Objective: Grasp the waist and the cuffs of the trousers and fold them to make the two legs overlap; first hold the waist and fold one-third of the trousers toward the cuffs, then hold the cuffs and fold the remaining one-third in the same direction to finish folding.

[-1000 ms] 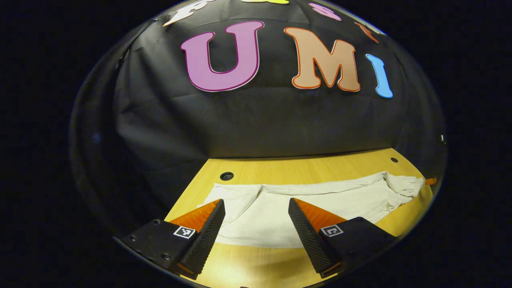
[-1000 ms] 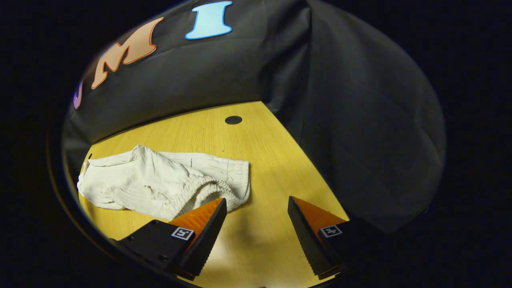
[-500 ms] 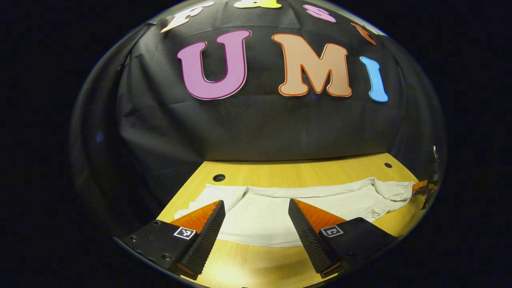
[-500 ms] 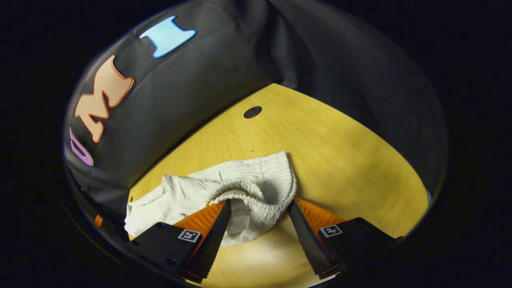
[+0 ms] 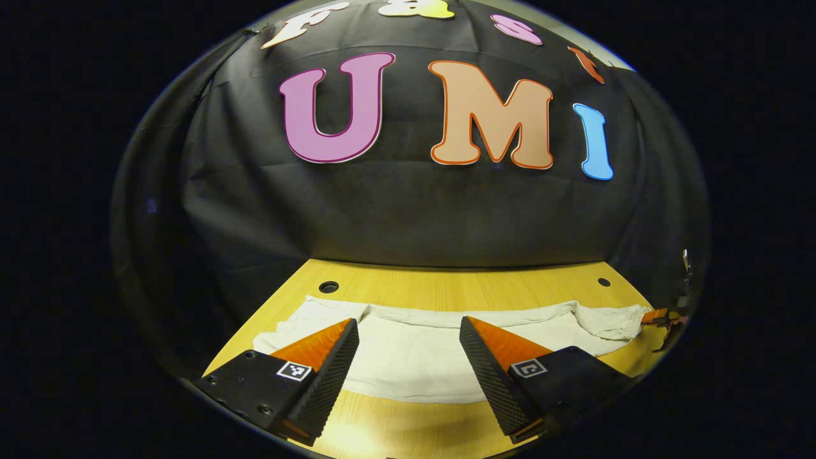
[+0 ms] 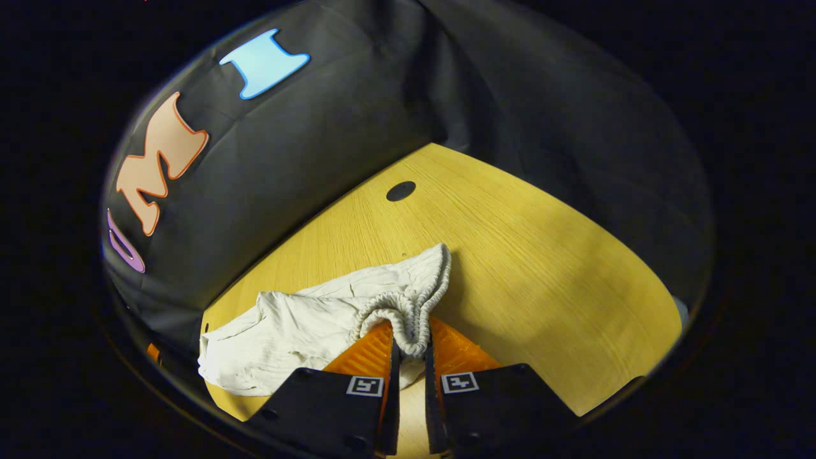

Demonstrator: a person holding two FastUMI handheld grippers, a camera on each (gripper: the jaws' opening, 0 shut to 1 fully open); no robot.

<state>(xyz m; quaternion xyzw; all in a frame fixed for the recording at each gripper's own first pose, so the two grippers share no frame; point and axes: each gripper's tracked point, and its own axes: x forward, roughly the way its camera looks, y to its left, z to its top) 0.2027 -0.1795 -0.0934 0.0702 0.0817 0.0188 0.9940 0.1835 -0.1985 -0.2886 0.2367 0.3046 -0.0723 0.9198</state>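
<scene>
Cream-white trousers (image 5: 414,347) lie spread across the yellow wooden table (image 5: 446,290) in the left gripper view, legs toward the left and waist toward the right. My left gripper (image 5: 408,331) hovers open just above the leg cloth, nothing between its fingers. In the right gripper view the elastic waistband (image 6: 408,319) is bunched up and my right gripper (image 6: 410,347) is shut on it, both fingers pressing the gathered band. The trousers (image 6: 293,331) trail off to the left behind it. The right gripper (image 5: 663,317) also shows at the far right edge of the left gripper view.
The table has round holes near its back corners (image 5: 328,287) (image 5: 603,282) (image 6: 401,190). Black cloth walls rise right behind the table's far edge. Bare tabletop (image 6: 561,280) stretches to the right of the waistband.
My right gripper has shut on the waistband, which it straddled open half a second ago. The left gripper has shifted slightly and stays open over the legs.
</scene>
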